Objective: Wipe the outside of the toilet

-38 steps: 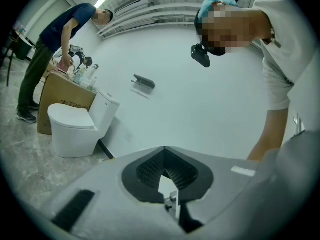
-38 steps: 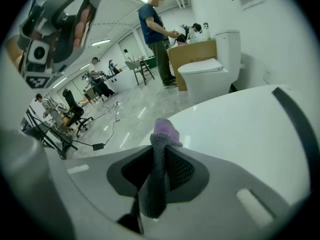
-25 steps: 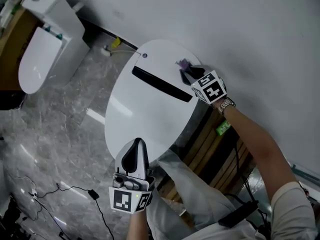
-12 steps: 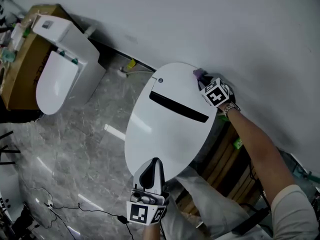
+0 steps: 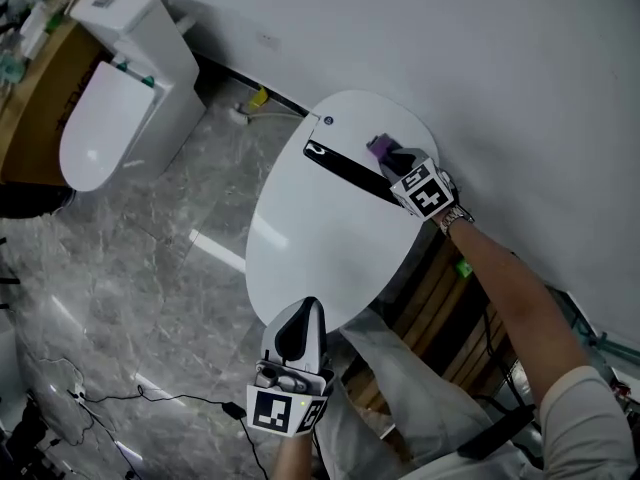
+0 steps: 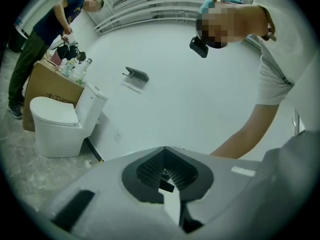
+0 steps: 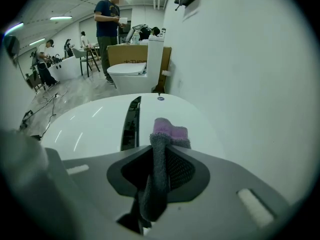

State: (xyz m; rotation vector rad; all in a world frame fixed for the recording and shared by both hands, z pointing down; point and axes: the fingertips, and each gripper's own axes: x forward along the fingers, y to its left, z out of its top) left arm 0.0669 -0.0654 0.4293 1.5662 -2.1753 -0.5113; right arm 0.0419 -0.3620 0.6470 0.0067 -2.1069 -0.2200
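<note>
A white toilet (image 5: 320, 238) with a closed oval lid and a black slot (image 5: 350, 173) across its back stands against the wall. My right gripper (image 5: 392, 158) is shut on a purple and grey cloth (image 5: 378, 147), which lies on the lid just behind the slot's right end. In the right gripper view the cloth (image 7: 167, 134) sticks up between the jaws of the right gripper (image 7: 162, 151) over the lid (image 7: 95, 126). My left gripper (image 5: 303, 316) hangs at the lid's front edge, shut, holding nothing. Its jaws (image 6: 165, 171) point at the wall.
A second white toilet (image 5: 105, 88) stands at the upper left by a cardboard box (image 5: 25, 93). A black cable (image 5: 130, 393) runs over the marble floor. A wooden pallet (image 5: 440, 303) sits under my right arm. People (image 7: 107, 19) stand farther off in the room.
The right gripper carried the cloth up to the lid's back rim by the wall, then came back to just behind the slot. The left gripper stayed at the lid's front edge.
</note>
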